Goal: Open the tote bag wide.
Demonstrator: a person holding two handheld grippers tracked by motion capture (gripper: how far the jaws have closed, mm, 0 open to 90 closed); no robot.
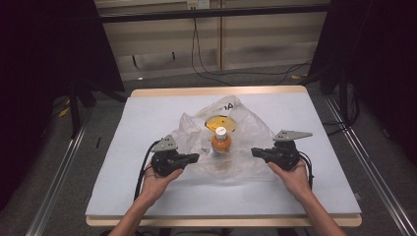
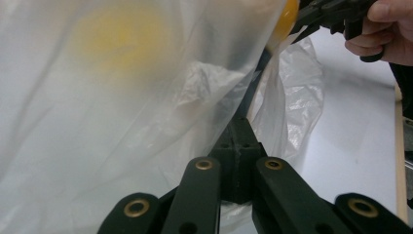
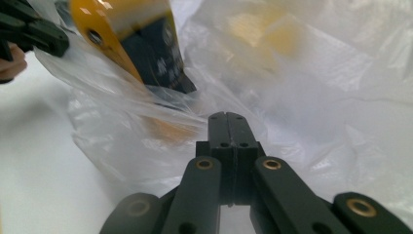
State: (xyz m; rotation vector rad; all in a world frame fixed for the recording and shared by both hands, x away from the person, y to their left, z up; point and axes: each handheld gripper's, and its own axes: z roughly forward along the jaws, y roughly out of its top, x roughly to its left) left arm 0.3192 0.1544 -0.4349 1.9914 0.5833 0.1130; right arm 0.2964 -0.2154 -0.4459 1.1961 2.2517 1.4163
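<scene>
Bag (image 1: 246, 130): clear, whitish plastic with dark lettering. Bottle (image 1: 221, 143): orange, white cap, dark label seen in the right gripper view. Yellow disc (image 1: 220, 122) seen through the bag. Table (image 1: 147, 123): pale blue-grey, tan edged. Grippers: black, grey plates.

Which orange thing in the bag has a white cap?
The bottle standing upright in the middle of the bag. The other orange thing, behind it, is flat and round, with no cap.
</scene>
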